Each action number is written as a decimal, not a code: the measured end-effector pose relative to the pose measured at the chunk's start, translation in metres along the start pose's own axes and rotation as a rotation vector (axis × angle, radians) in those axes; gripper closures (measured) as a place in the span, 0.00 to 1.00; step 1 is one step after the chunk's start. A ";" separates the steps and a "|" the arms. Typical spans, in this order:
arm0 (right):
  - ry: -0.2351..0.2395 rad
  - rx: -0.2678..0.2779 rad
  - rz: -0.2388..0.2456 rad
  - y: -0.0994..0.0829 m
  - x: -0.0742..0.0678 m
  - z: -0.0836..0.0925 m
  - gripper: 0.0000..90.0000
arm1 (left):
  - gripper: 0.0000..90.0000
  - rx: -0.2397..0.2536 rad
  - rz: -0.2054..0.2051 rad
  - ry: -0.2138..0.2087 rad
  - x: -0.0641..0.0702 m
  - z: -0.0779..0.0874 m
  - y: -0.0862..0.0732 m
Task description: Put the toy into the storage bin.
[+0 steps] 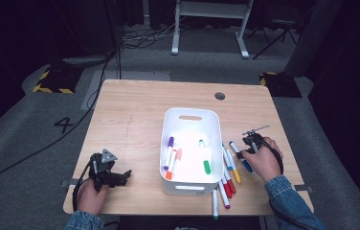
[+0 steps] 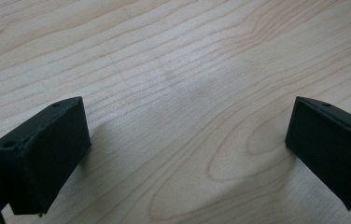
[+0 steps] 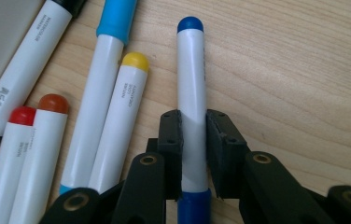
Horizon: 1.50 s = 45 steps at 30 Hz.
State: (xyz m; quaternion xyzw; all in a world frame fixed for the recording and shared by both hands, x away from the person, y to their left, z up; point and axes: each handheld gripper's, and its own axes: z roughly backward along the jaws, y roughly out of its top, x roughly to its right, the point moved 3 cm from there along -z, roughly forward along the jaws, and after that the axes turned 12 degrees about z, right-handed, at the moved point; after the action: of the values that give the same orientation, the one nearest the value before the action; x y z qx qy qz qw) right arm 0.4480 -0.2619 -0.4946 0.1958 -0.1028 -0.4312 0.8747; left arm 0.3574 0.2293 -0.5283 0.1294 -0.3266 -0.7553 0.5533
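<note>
Right gripper view: right tongs (image 3: 193, 154) clenched on blue marker (image 3: 191, 93), pads pressed flat against both sides of the white barrel close to its near blue end. Long axis running straight away from the tongs, far blue cap pointing onward across the tabletop (image 3: 304, 70). Marker lying on the wood, not lifted as far as can be told. Just beside it on one side, yellow marker (image 3: 120, 121) and light-blue marker (image 3: 96, 102), roughly parallel and apart from the gripped barrel; red marker (image 3: 8, 158) and orange marker (image 3: 38, 158) farther off.

High view: same blue marker (image 1: 241, 156) at the right hand (image 1: 263, 160), lying on a slant just right of the white bin (image 1: 168, 143), outermost of the loose row along the bin's right wall. Bin lying to the left of the grip, already carrying several markers. Coming move judged as a lift and a short carry leftward over the bin's right rim, barrel best turned along the bin's long side before release. Right hand far nearer than the left.

Left tongs (image 1: 120, 177) resting on the tabletop left of the bin; left gripper view: jaws spread wide, released, bare wood between them.
</note>
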 end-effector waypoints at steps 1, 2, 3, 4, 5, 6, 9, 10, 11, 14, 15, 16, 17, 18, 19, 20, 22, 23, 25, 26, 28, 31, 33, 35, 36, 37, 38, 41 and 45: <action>0.004 0.006 -0.001 0.000 0.000 0.000 0.85 | 0.00 0.001 0.000 0.003 0.000 0.000 0.000; 0.004 0.009 -0.003 0.000 0.000 0.001 0.85 | 0.00 0.001 0.000 0.003 0.000 0.000 0.000; 0.011 0.024 -0.010 0.001 0.001 0.004 0.85 | 0.00 0.001 0.000 0.002 0.000 0.000 0.000; 0.011 0.024 -0.010 0.001 0.001 0.004 0.85 | 0.00 0.001 0.000 0.002 0.000 0.000 0.000; 0.015 0.030 -0.015 0.001 0.000 0.006 0.85 | 0.00 0.001 0.000 0.003 0.000 0.000 0.000; 0.018 0.036 -0.020 0.001 0.000 0.007 0.85 | 0.00 0.001 0.000 0.003 0.000 0.000 0.000; 0.029 0.060 -0.026 0.002 0.000 0.013 0.85 | 0.00 0.001 0.000 0.003 0.000 0.000 0.000; 0.034 0.070 -0.025 0.003 0.001 0.016 0.85 | 0.00 0.000 0.000 0.001 0.000 0.000 0.000; 0.036 0.076 -0.027 0.003 0.001 0.018 0.85 | 0.00 0.001 0.000 0.003 0.000 0.000 0.000; 0.045 0.104 -0.036 0.005 0.000 0.025 0.85 | 0.00 0.000 0.000 0.000 0.000 0.000 0.000; 0.047 0.116 -0.037 0.006 -0.001 0.028 0.85 | 0.00 0.002 0.001 0.004 0.000 0.000 0.000; 0.048 0.118 -0.034 0.006 -0.001 0.030 0.85 | 0.00 0.001 0.000 0.003 0.000 0.000 0.000; 0.052 0.126 -0.035 0.007 -0.002 0.033 0.85 | 0.00 0.001 -0.001 0.004 0.000 0.000 0.000; 0.048 0.133 -0.029 0.008 -0.003 0.035 0.85 | 0.00 0.001 0.000 0.003 0.000 0.000 0.000; 0.052 0.137 -0.030 0.009 -0.004 0.037 0.85 | 0.00 0.000 0.001 0.001 0.000 0.000 0.000; 0.054 0.146 -0.025 0.009 -0.005 0.039 0.85 | 0.00 0.001 0.000 0.003 0.000 0.000 0.000; 0.063 0.161 -0.023 0.011 -0.007 0.044 0.85 | 0.00 0.000 0.001 0.001 0.000 0.000 0.000; 0.067 0.168 -0.023 0.012 -0.008 0.047 0.85 | 0.00 0.000 0.001 -0.001 0.000 0.000 0.000; 0.068 0.182 -0.015 0.014 -0.010 0.052 0.85 | 0.00 0.001 0.000 0.003 0.000 0.000 0.000; 0.071 0.186 -0.016 0.015 -0.011 0.054 0.85 | 0.00 0.001 0.000 0.003 0.000 0.000 0.000; 0.074 0.200 -0.009 0.016 -0.013 0.059 0.85 | 0.00 0.000 0.000 0.001 0.000 0.000 0.000; 0.091 0.219 0.000 0.018 -0.017 0.067 0.85 | 0.00 0.000 0.000 0.000 0.000 0.000 0.000; 0.102 0.234 -0.004 0.019 -0.020 0.072 0.85 | 0.00 -0.001 0.001 -0.002 0.000 0.000 0.000; 0.109 0.249 0.004 0.020 -0.022 0.079 0.85 | 0.00 0.000 0.001 -0.001 0.000 0.000 0.000; 0.111 0.257 0.003 0.021 -0.024 0.081 0.85 | 0.00 0.001 0.000 0.003 0.000 0.000 0.000; 0.119 0.262 0.003 0.022 -0.026 0.084 0.85 | 0.00 0.001 0.000 0.002 0.000 0.000 0.000; 0.118 0.272 0.010 0.023 -0.027 0.087 0.85 | 0.00 0.000 0.001 0.001 0.000 0.000 0.000; 0.124 0.292 0.020 0.024 -0.031 0.095 0.85 | 0.00 -0.001 0.001 -0.002 0.000 0.000 0.000; 0.139 0.313 0.034 0.027 -0.037 0.104 0.85 | 0.00 0.000 0.001 -0.001 0.000 0.000 0.000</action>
State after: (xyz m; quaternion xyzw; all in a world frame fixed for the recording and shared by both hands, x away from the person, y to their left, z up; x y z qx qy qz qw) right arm 0.4080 -0.2439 -0.3897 0.3572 -0.1113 -0.3806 0.8457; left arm 0.3573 0.2292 -0.5284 0.1287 -0.3269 -0.7551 0.5535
